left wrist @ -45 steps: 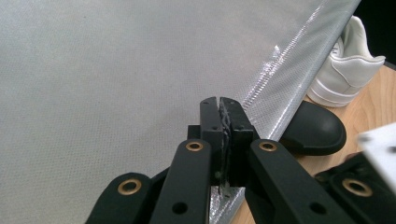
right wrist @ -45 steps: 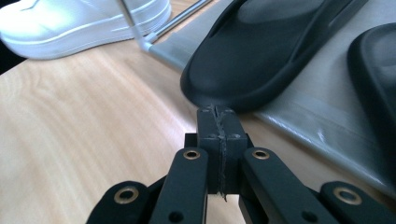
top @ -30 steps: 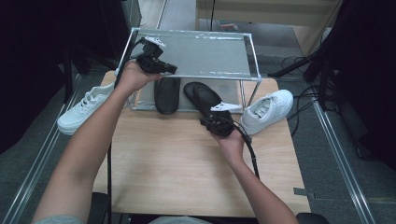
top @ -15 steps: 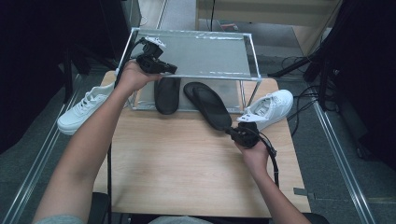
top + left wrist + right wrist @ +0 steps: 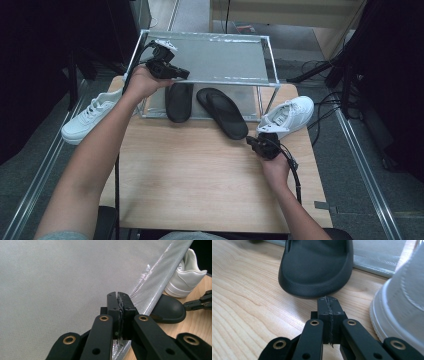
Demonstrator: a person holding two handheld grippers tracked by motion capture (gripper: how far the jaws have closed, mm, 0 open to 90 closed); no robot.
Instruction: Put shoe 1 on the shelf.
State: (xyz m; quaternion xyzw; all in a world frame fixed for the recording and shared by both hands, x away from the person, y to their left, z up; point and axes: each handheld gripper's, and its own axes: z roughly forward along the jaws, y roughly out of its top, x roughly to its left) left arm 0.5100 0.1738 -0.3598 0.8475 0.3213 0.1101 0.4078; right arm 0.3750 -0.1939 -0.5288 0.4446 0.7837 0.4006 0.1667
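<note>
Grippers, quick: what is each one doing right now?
Left gripper: shut, holding nothing, over the grey shelf top.
Right gripper: shut, holding nothing, tips just short of the black slipper.

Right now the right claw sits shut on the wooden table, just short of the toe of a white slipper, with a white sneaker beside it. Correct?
Not quite. The slipper is black, not white, as the right gripper view shows. The rest holds: the right claw is shut, and the white sneaker lies beside it on the wooden table.
</note>
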